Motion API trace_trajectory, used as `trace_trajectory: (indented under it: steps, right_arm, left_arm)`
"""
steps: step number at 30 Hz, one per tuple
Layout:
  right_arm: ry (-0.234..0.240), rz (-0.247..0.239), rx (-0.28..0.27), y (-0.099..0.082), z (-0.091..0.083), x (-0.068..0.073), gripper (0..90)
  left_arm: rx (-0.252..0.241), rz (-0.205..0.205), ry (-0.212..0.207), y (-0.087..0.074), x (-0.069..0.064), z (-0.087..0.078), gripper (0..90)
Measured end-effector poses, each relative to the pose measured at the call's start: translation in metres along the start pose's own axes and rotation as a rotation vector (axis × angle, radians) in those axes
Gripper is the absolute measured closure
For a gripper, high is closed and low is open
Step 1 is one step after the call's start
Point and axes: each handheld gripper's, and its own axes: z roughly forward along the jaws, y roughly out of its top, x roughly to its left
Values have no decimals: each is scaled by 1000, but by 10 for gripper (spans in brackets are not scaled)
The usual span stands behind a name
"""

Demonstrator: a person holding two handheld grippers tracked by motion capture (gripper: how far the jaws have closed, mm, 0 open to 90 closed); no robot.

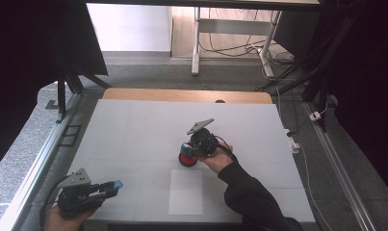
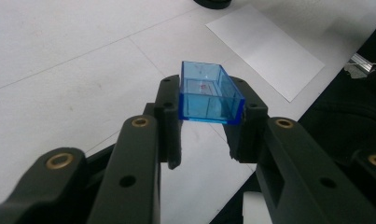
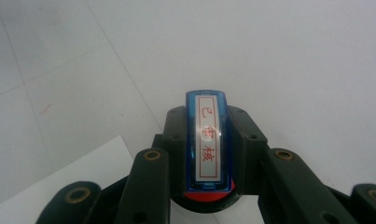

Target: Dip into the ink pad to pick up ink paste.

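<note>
My left gripper [image 1: 113,186] rests near the table's front left corner, shut on a clear blue rectangular cap [image 2: 209,93] that sits between its jaws [image 1: 116,184]. My right gripper [image 1: 187,150] is at the middle of the table, shut on a blue stamp [image 3: 208,140] whose top bears a white label with red characters. Right under that stamp lies a round red ink pad [image 1: 187,160] in a black case, its red face [image 3: 209,197] showing below the jaws. Whether the stamp touches the pad is hidden.
A white sheet of paper [image 1: 186,191] lies on the white table [image 1: 134,125] just in front of the ink pad, and its corner [image 3: 59,182] shows in the right gripper view. A sleeved forearm [image 1: 244,192] crosses the front right. The table's back edge is wooden.
</note>
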Motion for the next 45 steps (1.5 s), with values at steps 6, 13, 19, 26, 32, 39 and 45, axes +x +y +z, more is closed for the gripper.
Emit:
trace_trajectory:
  steps: [6,13,19,26,32,39,45]
  right_arm:
    - [9,2,18,-2,4,2,703]
    - [20,7,34,-4,9,2,703]
    - [6,-2,40,-3,10,4,704]
    - [-35,-50,55,-2,11,11,705]
    - [3,2,39,-4,11,5,705]
    - [64,79,4,-10,10,-7,705]
    - [23,28,8,-8,10,1,704]
  left_arm:
    - [-1,-2,-2,0,0,0,684]
    - [-1,-2,-3,0,0,0,684]
    - [1,-2,-2,0,0,0,684]
    - [3,2,-2,0,0,0,684]
    - [3,-4,-7,0,1,0,684]
    - [-5,-3,-32,-1,2,-1,684]
    - [-4,-4,-40,-1,2,-1,684]
